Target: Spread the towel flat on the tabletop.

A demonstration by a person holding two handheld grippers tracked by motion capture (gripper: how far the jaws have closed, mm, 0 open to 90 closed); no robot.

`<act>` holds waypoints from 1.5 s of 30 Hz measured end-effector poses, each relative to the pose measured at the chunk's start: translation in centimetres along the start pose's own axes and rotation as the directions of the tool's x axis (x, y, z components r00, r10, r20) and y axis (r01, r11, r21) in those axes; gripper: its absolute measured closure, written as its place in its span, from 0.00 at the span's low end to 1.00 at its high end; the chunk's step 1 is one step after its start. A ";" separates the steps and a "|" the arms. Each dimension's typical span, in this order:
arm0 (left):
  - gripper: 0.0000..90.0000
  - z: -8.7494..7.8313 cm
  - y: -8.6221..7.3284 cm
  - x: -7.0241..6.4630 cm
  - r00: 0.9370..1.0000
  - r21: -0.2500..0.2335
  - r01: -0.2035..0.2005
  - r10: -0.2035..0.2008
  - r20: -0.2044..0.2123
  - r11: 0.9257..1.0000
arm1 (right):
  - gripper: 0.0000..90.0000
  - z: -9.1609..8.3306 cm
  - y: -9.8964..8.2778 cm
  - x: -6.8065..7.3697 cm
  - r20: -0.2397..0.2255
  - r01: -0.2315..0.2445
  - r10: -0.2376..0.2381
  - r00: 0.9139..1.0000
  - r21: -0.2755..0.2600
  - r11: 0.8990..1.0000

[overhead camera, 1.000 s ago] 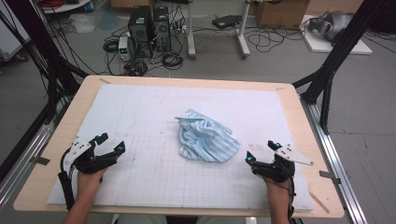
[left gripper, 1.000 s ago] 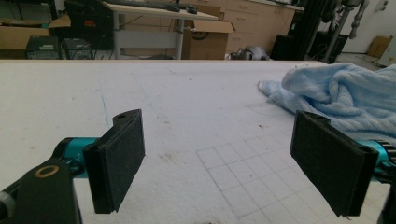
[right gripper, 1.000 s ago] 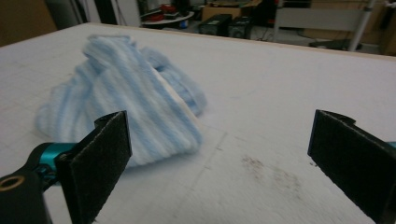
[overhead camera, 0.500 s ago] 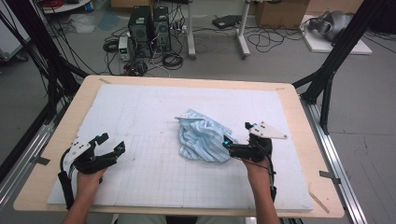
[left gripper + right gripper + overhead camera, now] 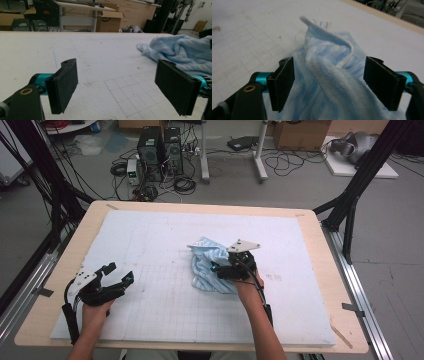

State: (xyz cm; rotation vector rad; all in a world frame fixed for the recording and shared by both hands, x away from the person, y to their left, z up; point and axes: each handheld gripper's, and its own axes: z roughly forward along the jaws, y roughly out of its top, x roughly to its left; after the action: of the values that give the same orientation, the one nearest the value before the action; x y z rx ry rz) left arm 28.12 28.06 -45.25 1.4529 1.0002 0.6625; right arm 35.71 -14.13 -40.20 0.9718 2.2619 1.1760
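From the high view, a crumpled light-blue towel (image 5: 212, 265) lies in a heap near the middle of the white gridded mat (image 5: 150, 235) that covers the wooden table (image 5: 320, 285). The right gripper (image 5: 216, 269) sits over the towel's right side, its tips pointing left into the folds. The left gripper (image 5: 120, 276) rests on the mat well apart from the towel, toward the left edge, with its jaws spread.

In the left gripper view, the two black pads (image 5: 63, 87) stand wide apart with nothing between them — bare mat and grid lines lie beyond, and the towel (image 5: 180, 51) bunches at the far right.

In the right gripper view, the jaws have just been closing, yet the pads (image 5: 283, 82) stand apart on either side of a raised fold of the towel (image 5: 329, 75). The cloth lies between them — neither pad visibly presses on it.
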 end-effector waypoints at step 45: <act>0.21 0.3 0.1 0.0 1.000 0.034 0.003 -0.003 -0.009 0.999 | 0.90 -9.6 -6.9 2.5 -0.351 0.081 -0.119 0.929 -0.120 0.989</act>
State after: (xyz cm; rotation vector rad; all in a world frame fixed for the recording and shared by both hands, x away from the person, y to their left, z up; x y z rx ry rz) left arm 28.44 27.94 -45.16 1.4789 1.0251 0.6528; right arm 25.35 -20.27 -40.61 0.6332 2.4596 1.5097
